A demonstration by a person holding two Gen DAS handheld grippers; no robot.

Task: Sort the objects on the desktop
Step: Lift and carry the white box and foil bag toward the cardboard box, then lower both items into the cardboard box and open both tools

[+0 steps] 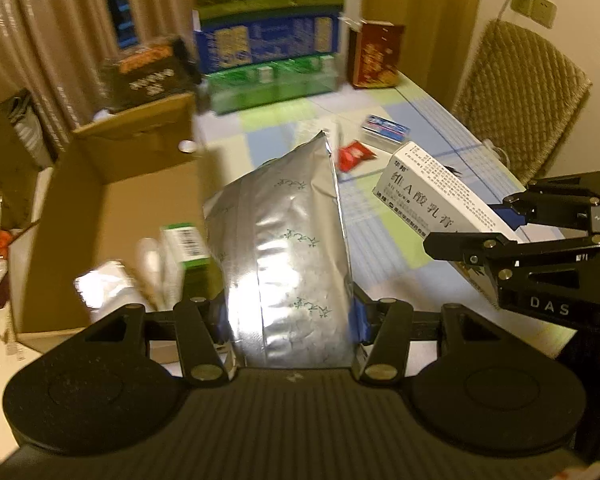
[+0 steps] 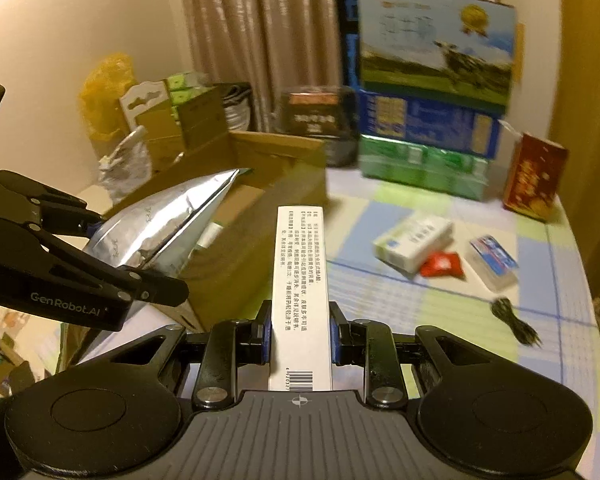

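My left gripper [image 1: 292,316] is shut on a silver foil pouch [image 1: 288,240] and holds it up beside the open cardboard box [image 1: 112,208]. The pouch [image 2: 160,224] also shows in the right wrist view, over the box's near edge [image 2: 236,256]. My right gripper [image 2: 300,328] is shut on a long white medicine carton [image 2: 300,280] with printed text. That carton [image 1: 432,196] shows in the left wrist view, held above the checkered tabletop [image 1: 380,240].
In the box lie a green carton [image 1: 184,244] and white items [image 1: 152,272]. On the table lie a white box [image 2: 412,240], a red sachet [image 2: 440,264], a blue-red pack [image 2: 494,260] and a black cable [image 2: 516,320]. Stacked cartons [image 2: 428,120] and a red box [image 2: 534,176] stand at the back.
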